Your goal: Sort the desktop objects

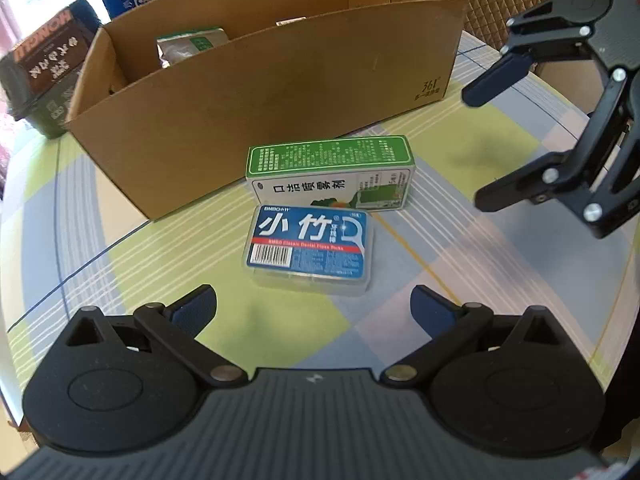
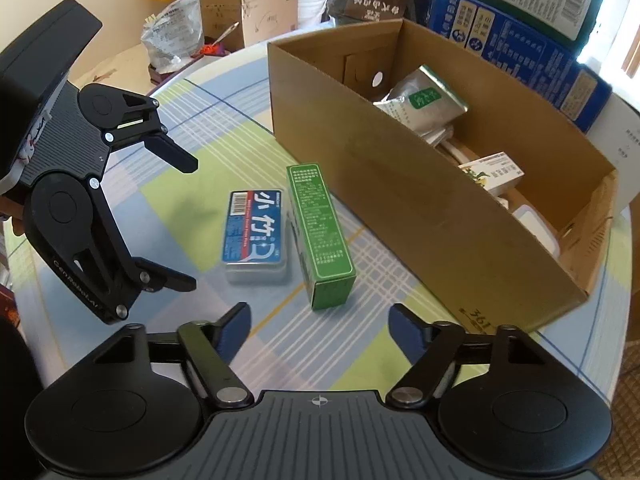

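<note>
A blue dental floss case [image 1: 308, 248] lies flat on the checked tablecloth, touching a green and white spray box [image 1: 330, 174] behind it. Both sit just in front of an open cardboard box [image 1: 256, 120]. My left gripper [image 1: 314, 308] is open and empty, just short of the floss case. My right gripper [image 1: 476, 152] hangs open and empty to the right of the two items. In the right wrist view the right gripper [image 2: 320, 330] is open just short of the green box [image 2: 320, 236], with the floss case [image 2: 256, 236] and the left gripper [image 2: 192, 224] to its left.
The cardboard box [image 2: 440, 208] holds a silver pouch [image 2: 424, 100] and several small packages. A dark carton [image 1: 48, 68] stands left of it, and blue cartons [image 2: 520, 48] behind. A plastic bag [image 2: 176, 36] and clutter lie beyond the table's far edge.
</note>
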`<state>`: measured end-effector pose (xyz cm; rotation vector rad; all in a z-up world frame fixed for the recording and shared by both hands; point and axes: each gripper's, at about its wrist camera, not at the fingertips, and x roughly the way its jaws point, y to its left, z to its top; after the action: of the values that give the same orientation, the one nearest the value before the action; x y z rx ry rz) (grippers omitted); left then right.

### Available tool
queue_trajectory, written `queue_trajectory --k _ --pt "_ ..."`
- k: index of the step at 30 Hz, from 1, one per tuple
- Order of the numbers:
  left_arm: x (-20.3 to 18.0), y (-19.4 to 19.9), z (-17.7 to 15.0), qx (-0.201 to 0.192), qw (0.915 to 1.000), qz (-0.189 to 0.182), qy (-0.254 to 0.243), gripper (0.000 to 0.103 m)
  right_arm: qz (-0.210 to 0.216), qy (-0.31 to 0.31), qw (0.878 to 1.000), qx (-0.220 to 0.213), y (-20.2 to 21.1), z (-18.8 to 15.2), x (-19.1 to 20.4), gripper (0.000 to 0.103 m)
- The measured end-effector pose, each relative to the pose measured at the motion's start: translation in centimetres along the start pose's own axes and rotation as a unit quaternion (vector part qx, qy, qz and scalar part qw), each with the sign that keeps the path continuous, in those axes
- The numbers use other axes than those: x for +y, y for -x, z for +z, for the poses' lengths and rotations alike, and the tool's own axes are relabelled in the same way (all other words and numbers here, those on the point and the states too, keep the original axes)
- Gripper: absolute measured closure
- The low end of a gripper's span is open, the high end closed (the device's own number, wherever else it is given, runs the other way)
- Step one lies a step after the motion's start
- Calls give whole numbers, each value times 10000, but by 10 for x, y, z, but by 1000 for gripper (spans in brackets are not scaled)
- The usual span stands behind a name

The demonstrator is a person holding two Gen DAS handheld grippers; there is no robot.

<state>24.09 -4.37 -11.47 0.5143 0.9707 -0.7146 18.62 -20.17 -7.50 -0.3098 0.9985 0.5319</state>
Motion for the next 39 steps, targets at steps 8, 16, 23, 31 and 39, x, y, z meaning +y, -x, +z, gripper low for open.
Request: queue_trajectory --k 8,16,23,31,39 --pt "10 -25 7 -73 9997 -233 -86 2 152 100 9997 143 -33 6 -9 45" --pt "13 -42 11 -67 9991 -353 -232 14 151 151 9997 121 -52 16 -15 62" --pt "13 -48 12 -82 9989 -389 -248 19 243 115 9996 88 -59 19 -15 74" --pt "0 -40 3 -20 9994 -317 -112 20 218 -274 9992 216 -41 -2 -19 76" --pt "-33 -24 -17 106 9995 -258 -131 20 53 -544 9969 562 -3 -55 -31 76"
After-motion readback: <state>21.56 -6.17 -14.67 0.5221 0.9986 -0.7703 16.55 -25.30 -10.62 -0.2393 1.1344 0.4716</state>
